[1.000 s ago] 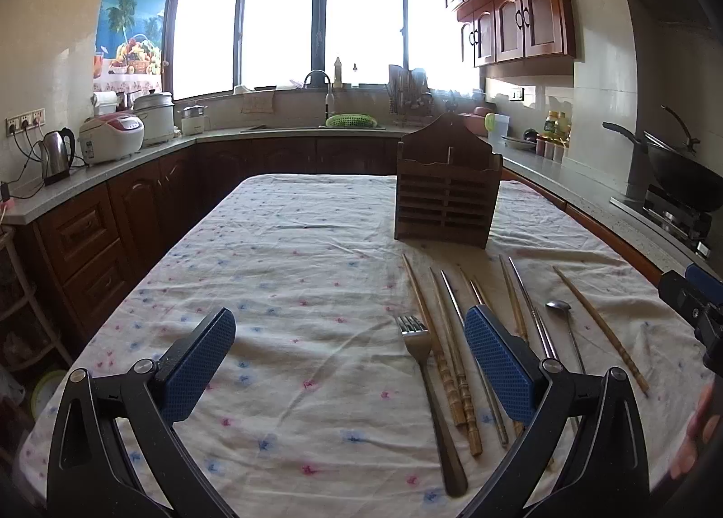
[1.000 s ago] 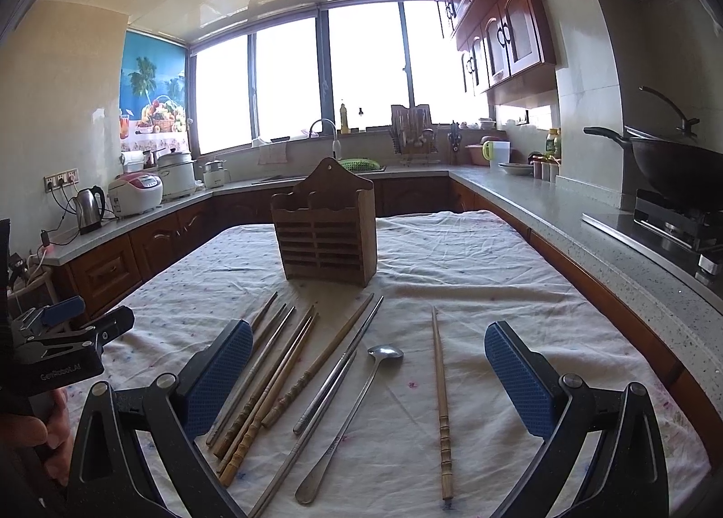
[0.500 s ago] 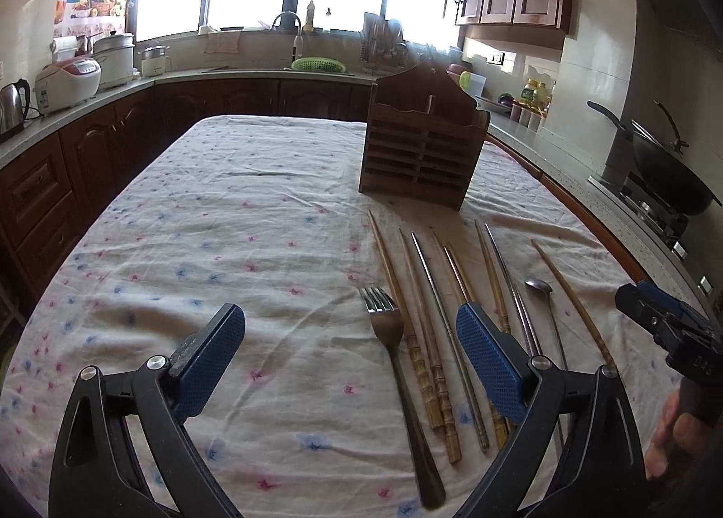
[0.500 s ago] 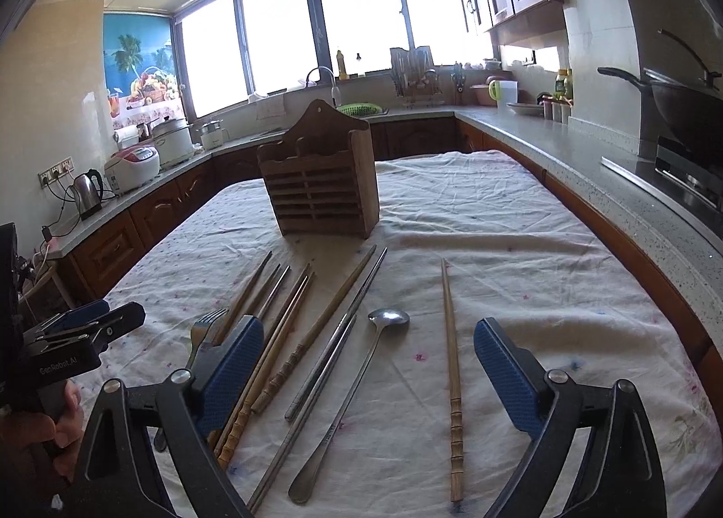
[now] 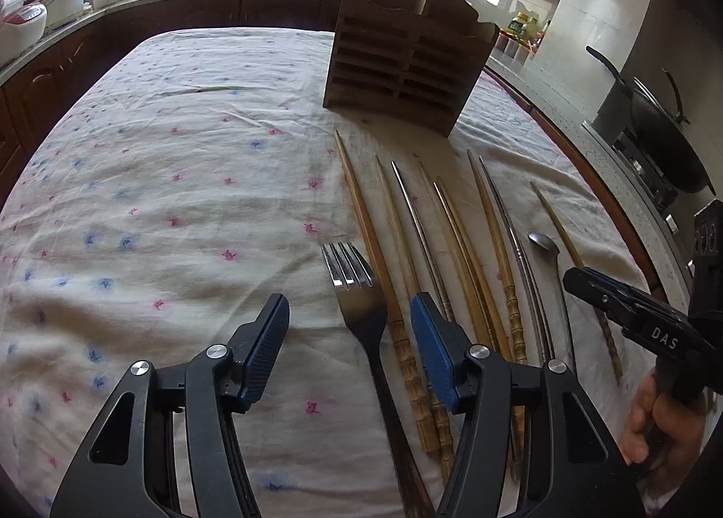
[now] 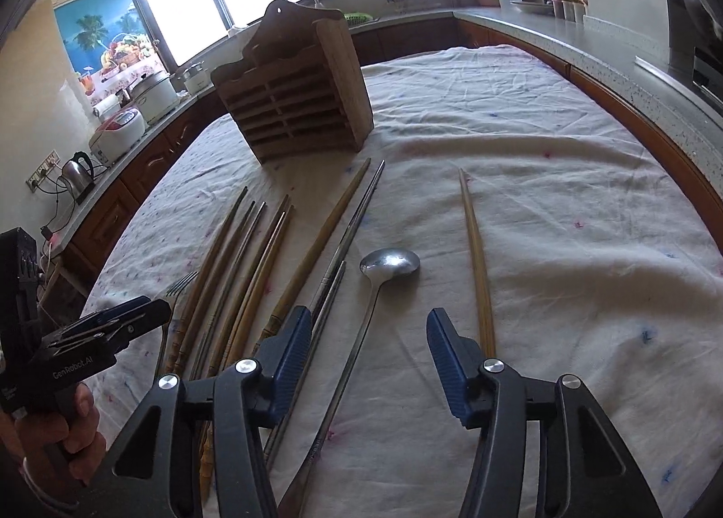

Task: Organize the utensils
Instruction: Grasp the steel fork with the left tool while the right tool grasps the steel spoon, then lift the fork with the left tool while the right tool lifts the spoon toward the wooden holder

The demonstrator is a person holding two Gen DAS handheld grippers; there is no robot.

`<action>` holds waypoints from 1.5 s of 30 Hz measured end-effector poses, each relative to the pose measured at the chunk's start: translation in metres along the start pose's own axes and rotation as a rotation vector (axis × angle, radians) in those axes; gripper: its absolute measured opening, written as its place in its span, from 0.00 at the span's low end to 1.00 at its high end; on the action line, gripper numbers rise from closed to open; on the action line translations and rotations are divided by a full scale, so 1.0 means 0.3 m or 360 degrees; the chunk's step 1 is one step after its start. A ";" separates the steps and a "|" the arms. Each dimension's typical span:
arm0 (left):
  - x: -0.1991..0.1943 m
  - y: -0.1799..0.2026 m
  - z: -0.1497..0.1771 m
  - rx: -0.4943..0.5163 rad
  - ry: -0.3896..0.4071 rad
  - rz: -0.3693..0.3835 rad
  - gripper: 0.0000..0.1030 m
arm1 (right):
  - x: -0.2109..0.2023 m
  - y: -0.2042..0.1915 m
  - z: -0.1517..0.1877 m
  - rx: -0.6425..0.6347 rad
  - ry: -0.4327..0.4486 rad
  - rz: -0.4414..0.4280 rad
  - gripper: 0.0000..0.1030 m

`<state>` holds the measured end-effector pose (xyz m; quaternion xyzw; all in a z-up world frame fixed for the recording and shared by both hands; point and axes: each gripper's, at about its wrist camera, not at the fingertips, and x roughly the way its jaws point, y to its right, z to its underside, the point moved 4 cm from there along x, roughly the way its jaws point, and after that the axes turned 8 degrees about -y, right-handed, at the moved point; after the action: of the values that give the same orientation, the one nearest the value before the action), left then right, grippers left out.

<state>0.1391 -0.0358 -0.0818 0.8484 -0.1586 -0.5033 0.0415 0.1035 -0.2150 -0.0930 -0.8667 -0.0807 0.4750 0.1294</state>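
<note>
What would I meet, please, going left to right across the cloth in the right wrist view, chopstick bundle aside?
Fork → spoon → lone wooden chopstick.

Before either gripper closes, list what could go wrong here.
1. The left gripper is closing over the fork, but a wooden chopstick lies right against it, so both might get pinched.
2. The right gripper is closing over the spoon handle; metal chopsticks sit beside its left finger and could be nudged.
3. Thin flat handles on wrinkled cloth may slip out.
</note>
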 end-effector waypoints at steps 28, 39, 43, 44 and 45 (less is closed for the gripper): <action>-0.185 -0.003 -0.098 -0.0029 0.0220 0.0248 0.20 | -0.161 -0.063 -0.115 -0.0039 0.0196 -0.0113 0.02; -0.327 -0.005 -0.142 -0.0027 0.0405 0.0303 0.02 | -0.282 -0.105 -0.188 -0.0051 0.0366 -0.0173 0.02; -0.340 -0.008 -0.158 -0.0028 0.0430 0.0322 0.02 | -0.294 -0.111 -0.208 -0.0056 0.0399 -0.0175 0.02; -0.343 -0.008 -0.166 -0.0024 0.0438 0.0325 0.02 | -0.294 -0.113 -0.216 -0.0059 0.0405 -0.0172 0.02; -0.350 -0.003 -0.174 -0.0019 0.0448 0.0328 0.02 | -0.296 -0.115 -0.224 -0.0062 0.0413 -0.0171 0.02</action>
<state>0.1381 -0.0068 0.0319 0.8895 -0.2345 -0.3736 0.1197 0.1120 -0.2154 0.0232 -0.9175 -0.1189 0.3498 0.1473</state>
